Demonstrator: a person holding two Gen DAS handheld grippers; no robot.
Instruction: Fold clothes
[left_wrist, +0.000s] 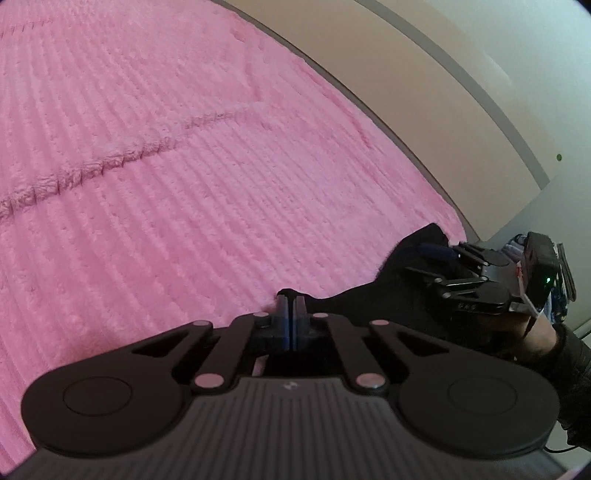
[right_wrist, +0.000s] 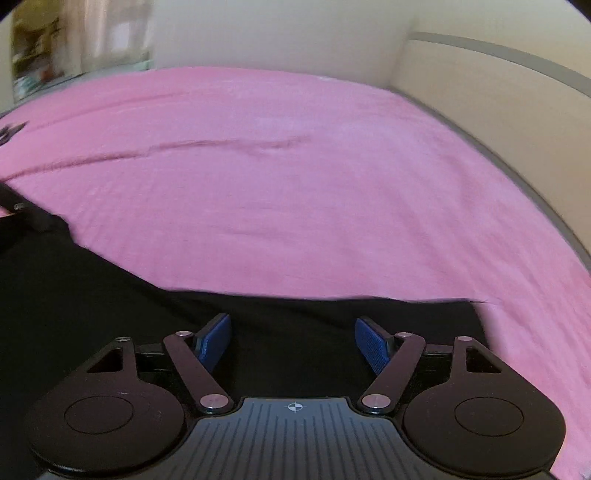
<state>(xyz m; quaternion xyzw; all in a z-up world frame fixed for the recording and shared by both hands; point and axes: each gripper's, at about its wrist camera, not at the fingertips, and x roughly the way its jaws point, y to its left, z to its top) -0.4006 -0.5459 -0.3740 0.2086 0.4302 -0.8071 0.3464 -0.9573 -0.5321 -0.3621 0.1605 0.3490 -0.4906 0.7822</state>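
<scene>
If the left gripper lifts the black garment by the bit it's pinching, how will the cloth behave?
Probably floppy: the black garment lies flat and creased on the pink blanket, so it should drape. The left gripper pinches only a small edge, so it may slip. The fuzzy blanket may drag on it.

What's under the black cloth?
The black cloth lies on a pink blanket, which shows all around it. Whatever lies directly beneath the cloth is covered.

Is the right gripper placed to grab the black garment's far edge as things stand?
Probably yes: the right gripper is open over the black garment, whose far edge lies just ahead on the pink blanket, with nothing between.
</scene>
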